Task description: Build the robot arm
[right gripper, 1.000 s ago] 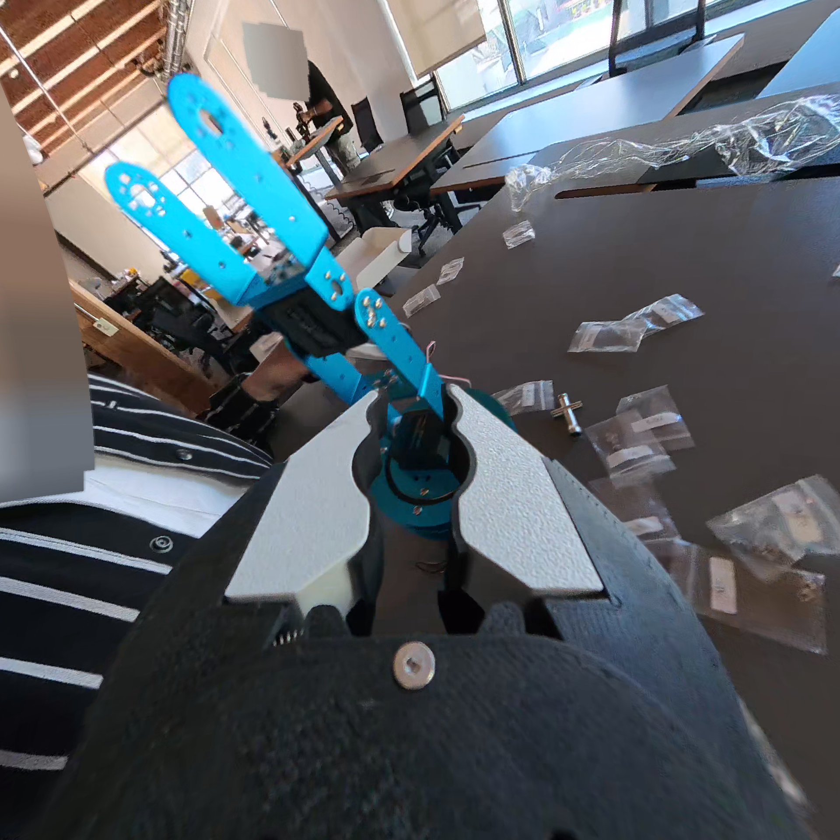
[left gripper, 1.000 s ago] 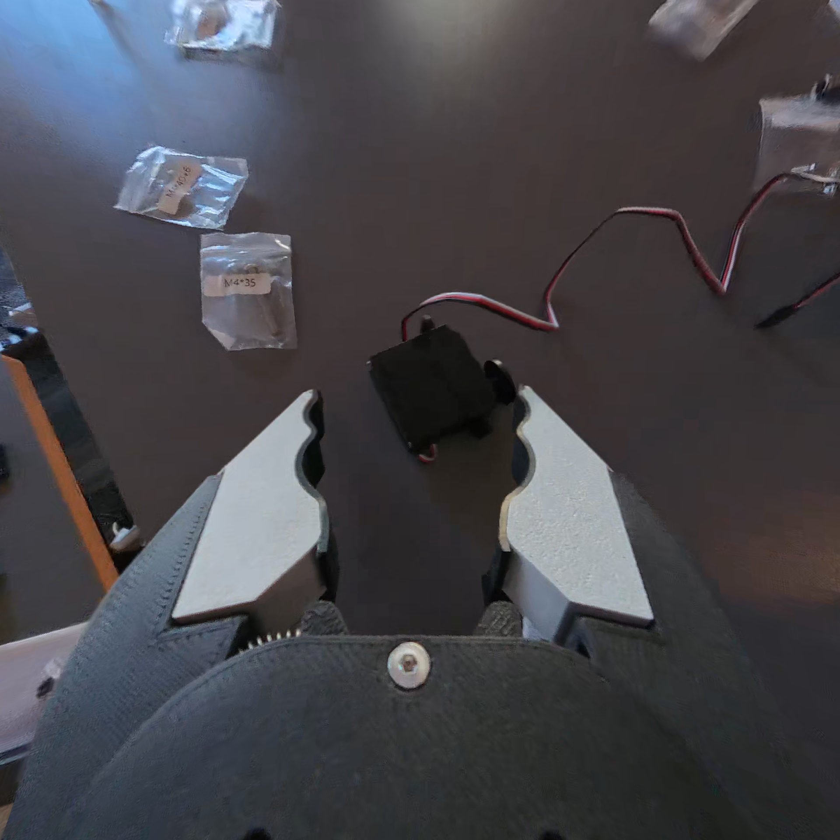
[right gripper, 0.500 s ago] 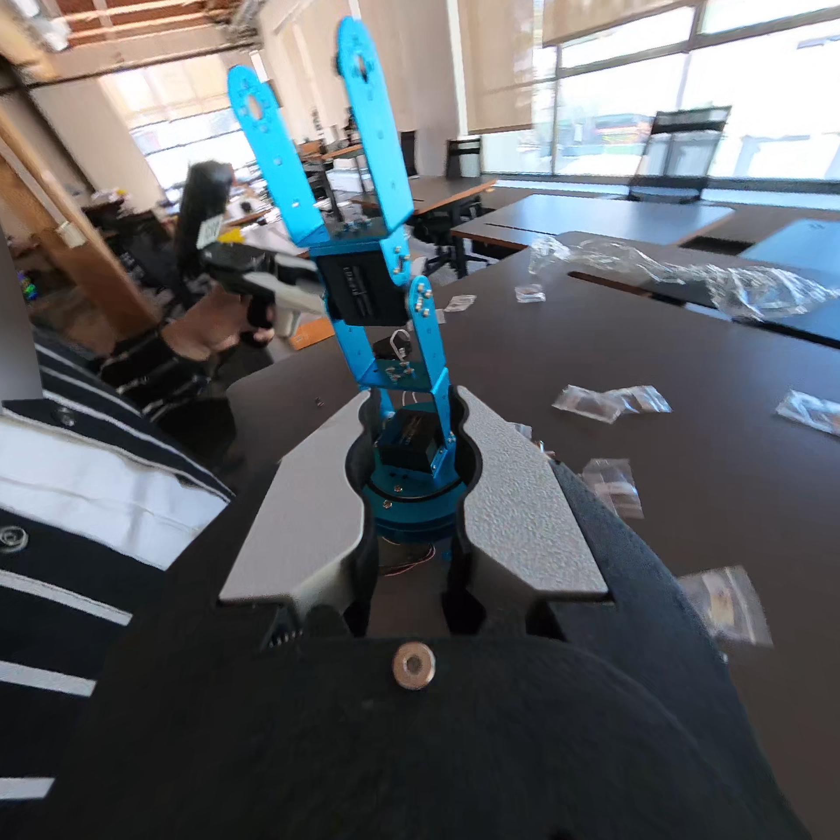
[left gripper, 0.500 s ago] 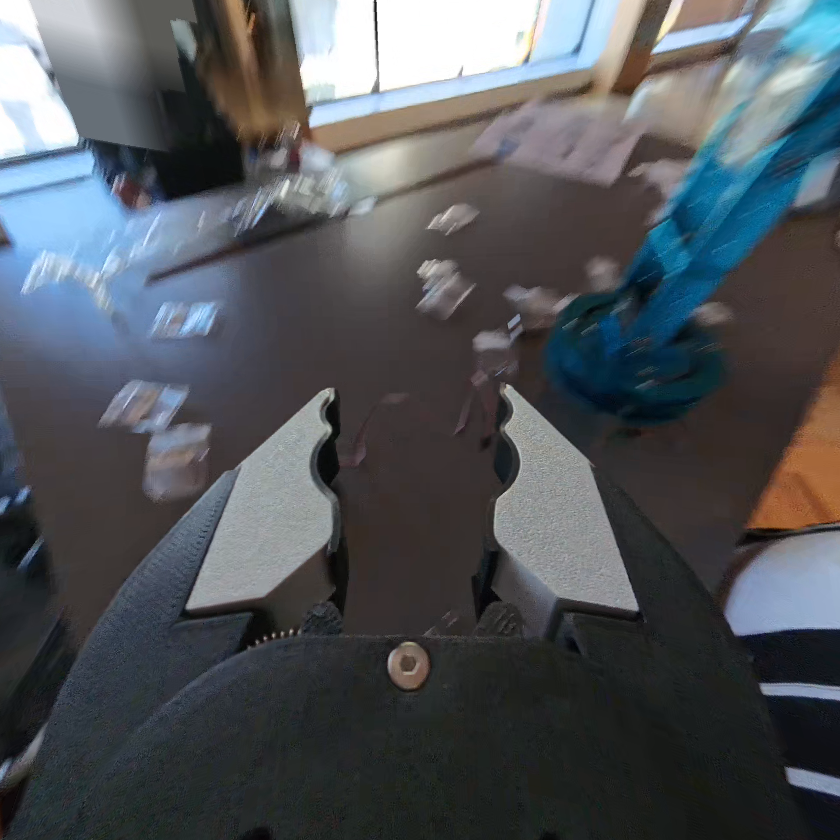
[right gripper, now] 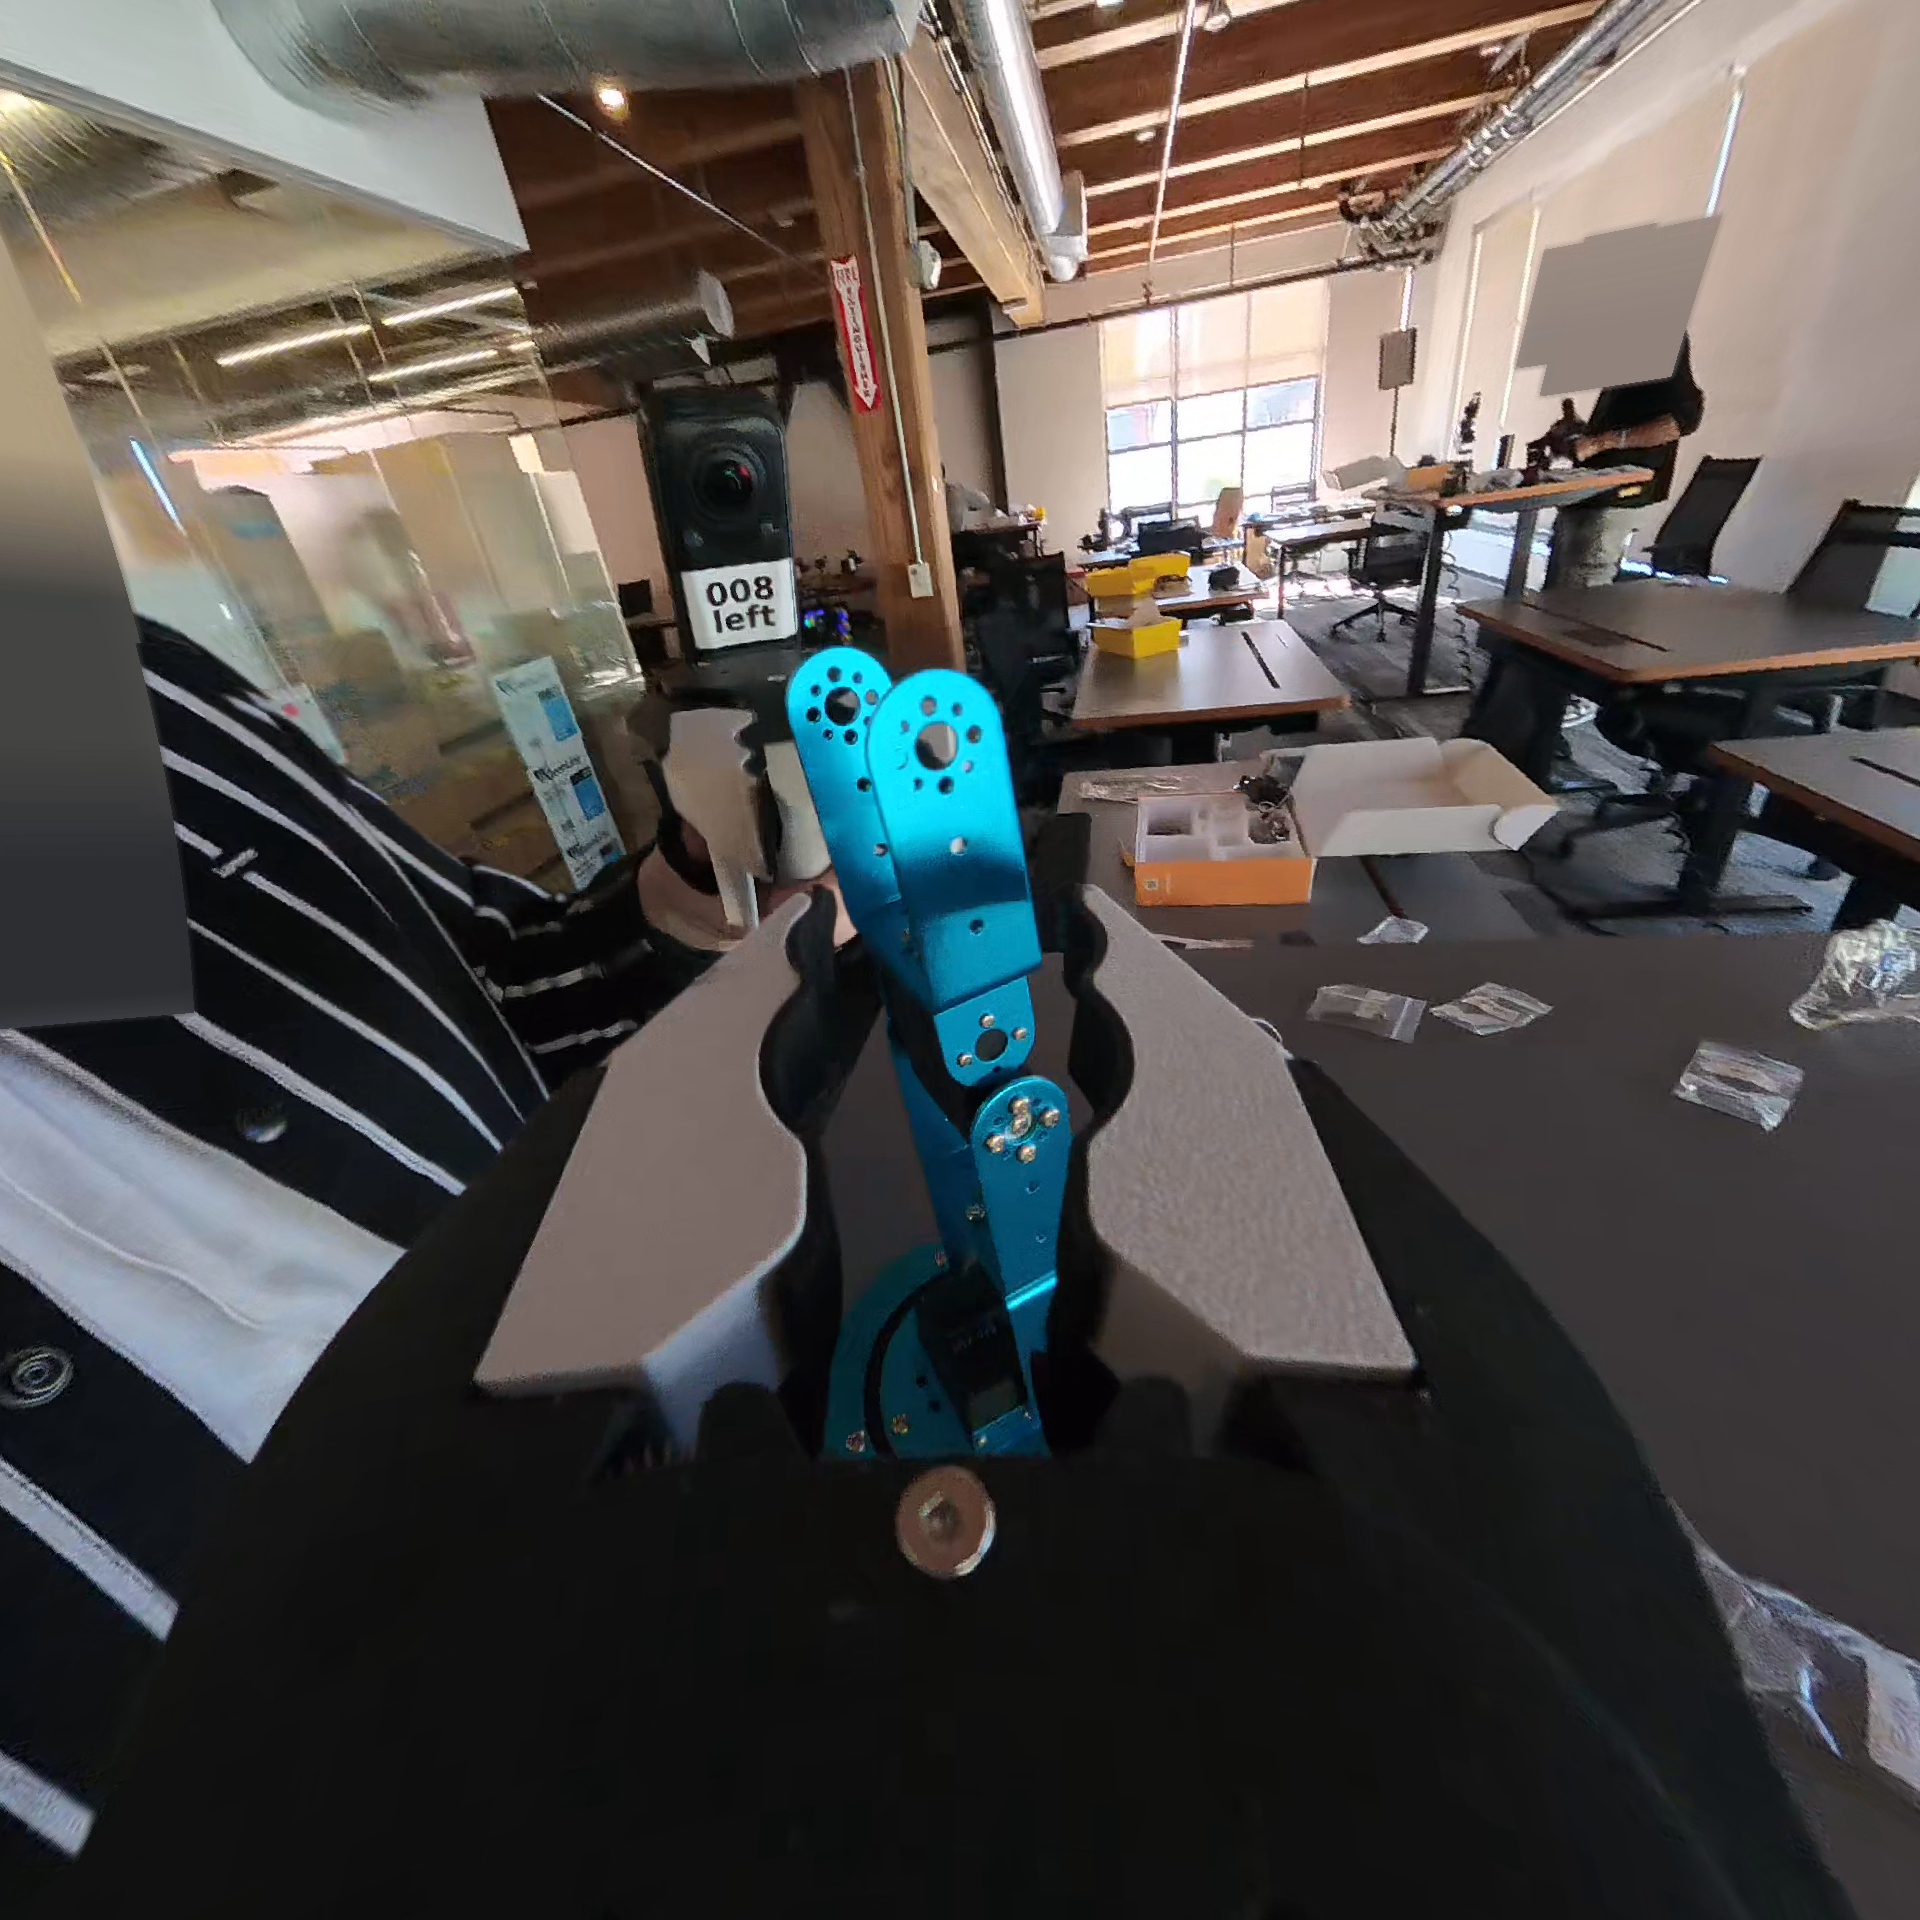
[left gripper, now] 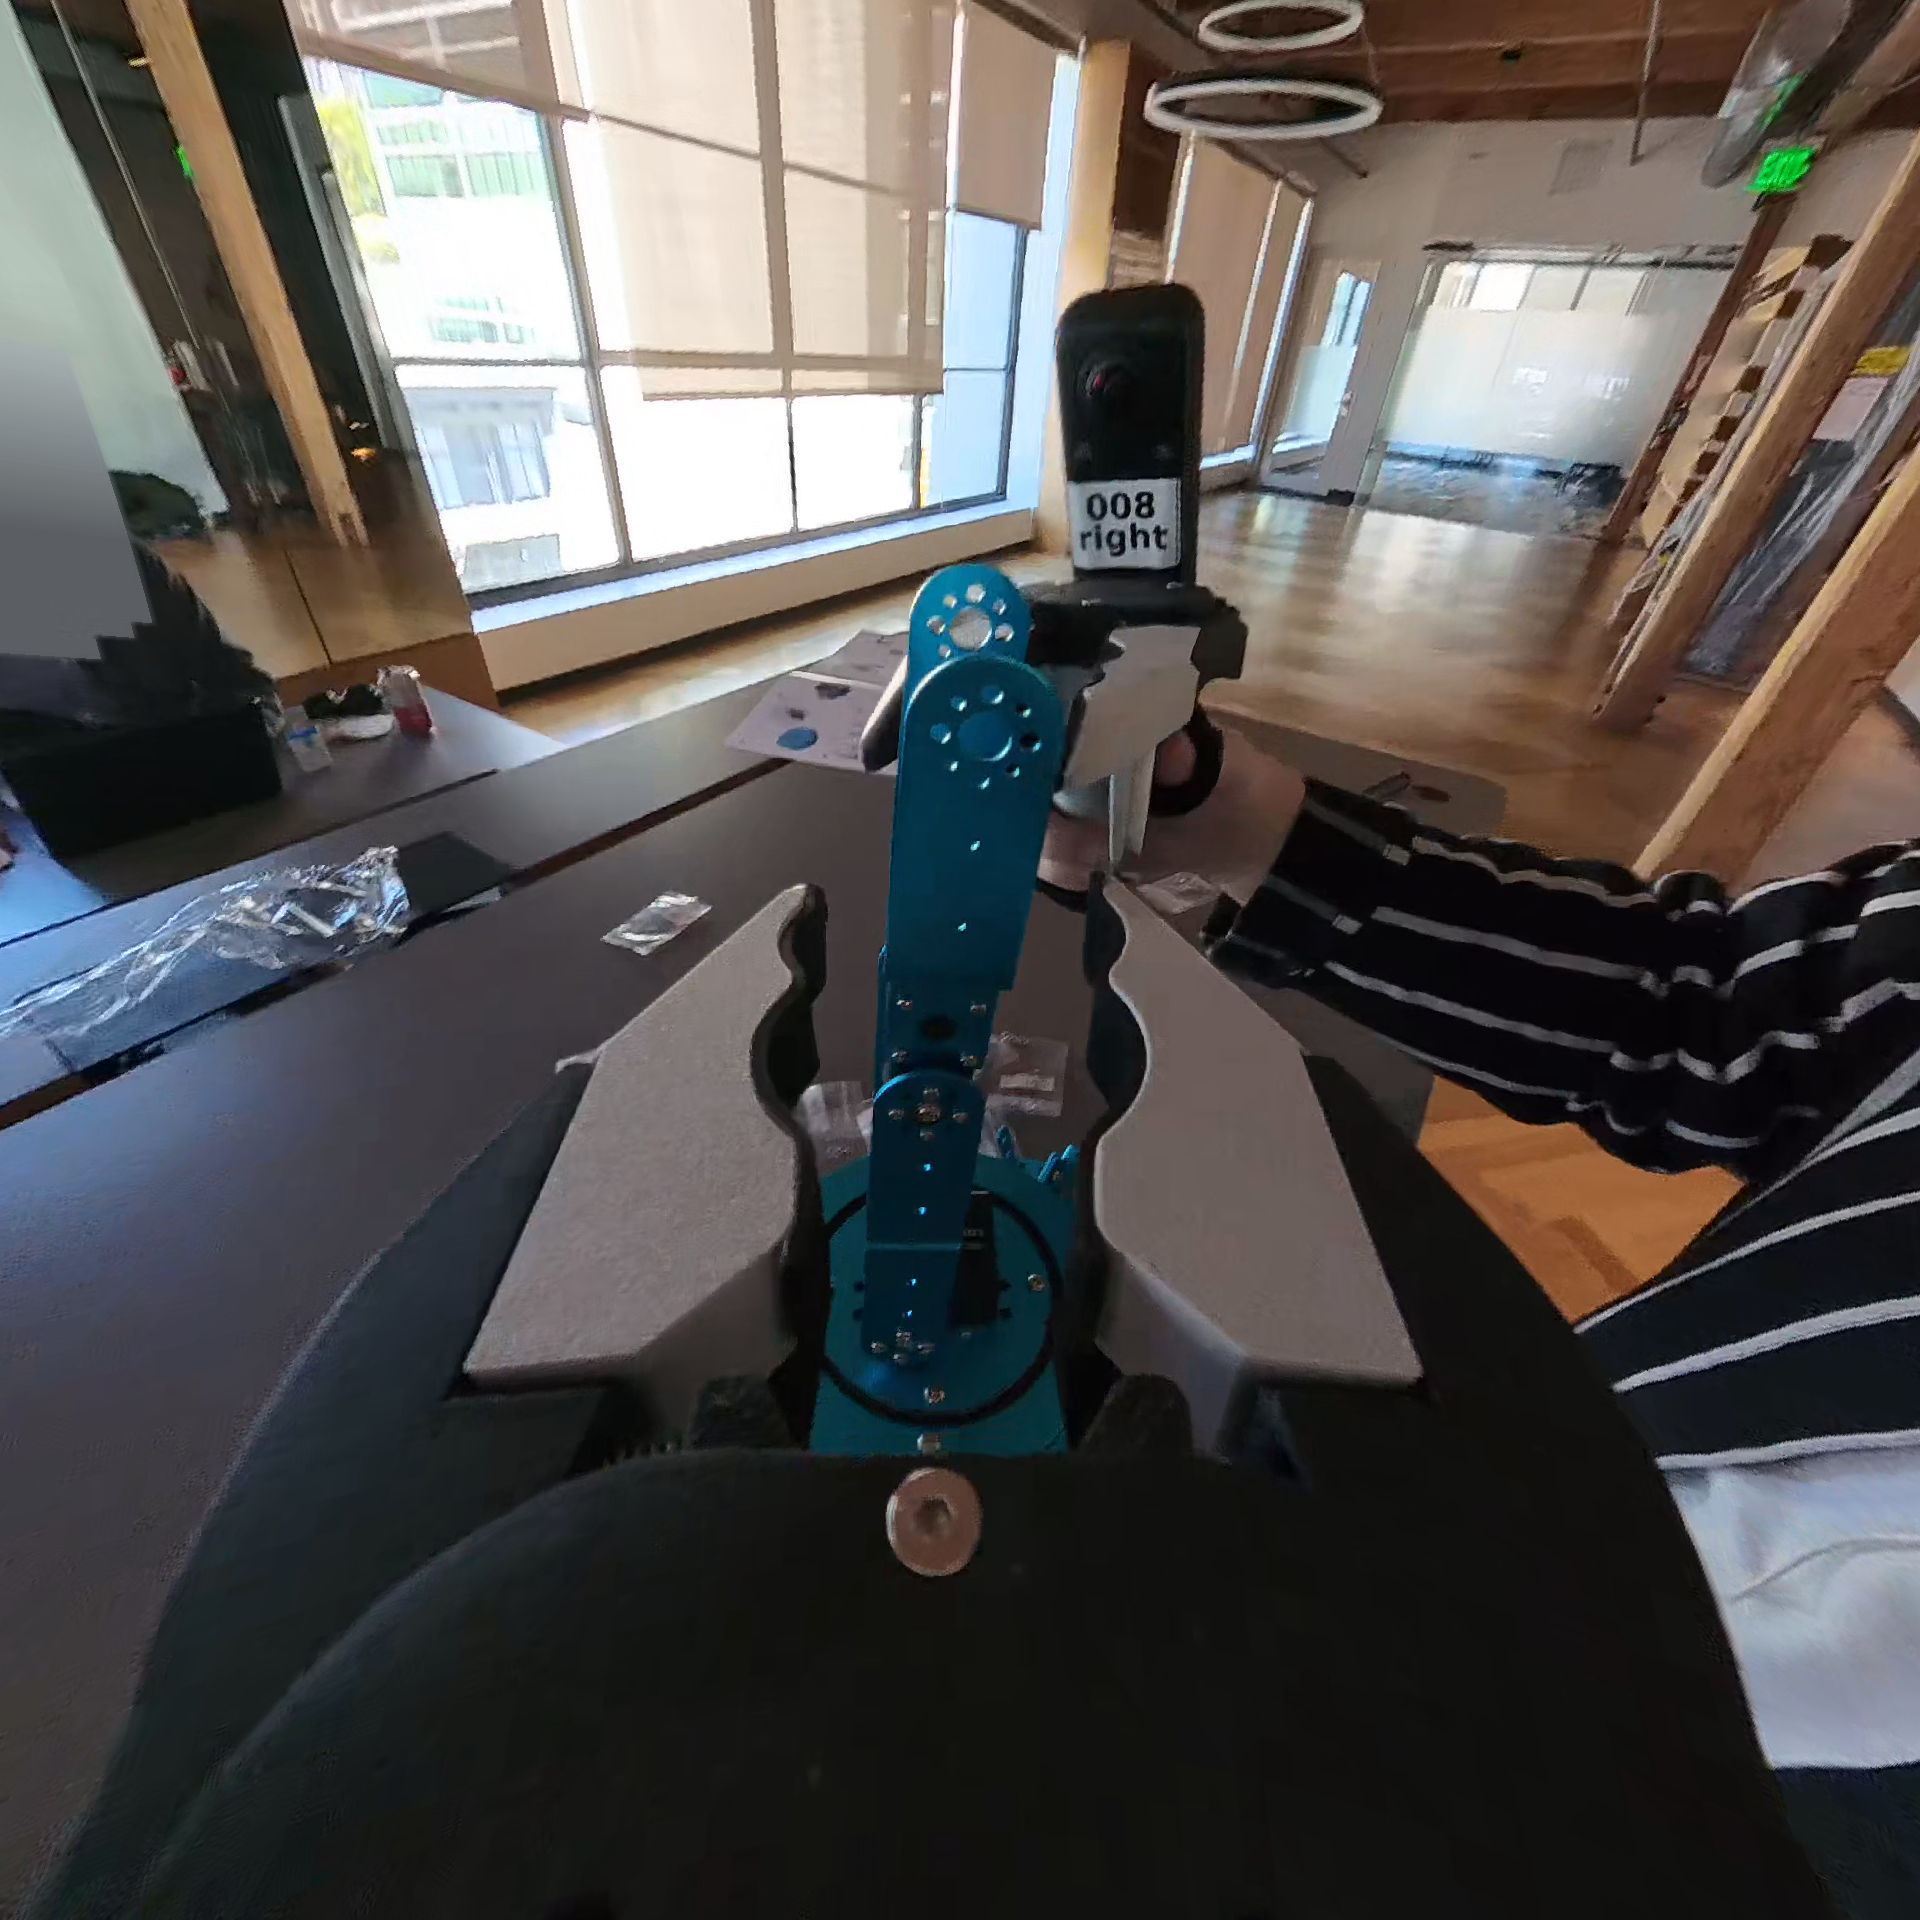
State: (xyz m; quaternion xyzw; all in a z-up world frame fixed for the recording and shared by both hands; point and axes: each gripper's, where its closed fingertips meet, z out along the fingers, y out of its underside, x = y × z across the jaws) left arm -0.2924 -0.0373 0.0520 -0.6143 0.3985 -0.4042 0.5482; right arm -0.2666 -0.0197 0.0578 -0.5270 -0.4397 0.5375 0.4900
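A blue metal robot-arm kit [left gripper: 971, 831] stands upright on its round base [left gripper: 935, 1351] on the dark table. My left gripper [left gripper: 953, 899] has its jaws close against both sides of the base, with the arm rising between its fingers. My right gripper [right gripper: 943, 909] faces it from the opposite side. Its jaws also flank the base [right gripper: 883, 1382], and the arm [right gripper: 951, 862] shows side on. Each gripper appears behind the arm in the other's view: the right [left gripper: 1132, 717] and the left [right gripper: 727, 790], each held by a hand.
Small clear bags of parts [right gripper: 1361, 1008] lie on the dark table [right gripper: 1558, 1195], one also in the left wrist view [left gripper: 655, 920]. Crumpled clear wrap [left gripper: 239, 925] lies far left. An open orange and white box [right gripper: 1226, 862] stands behind. A striped sleeve [left gripper: 1507, 987] reaches in. Tip to tip, the grippers are about 4 cm apart.
My left gripper swung away from a black servo on the table to the blue arm, and its jaws narrowed around the base. My right gripper turned to a side-on view, jaws slightly wider.
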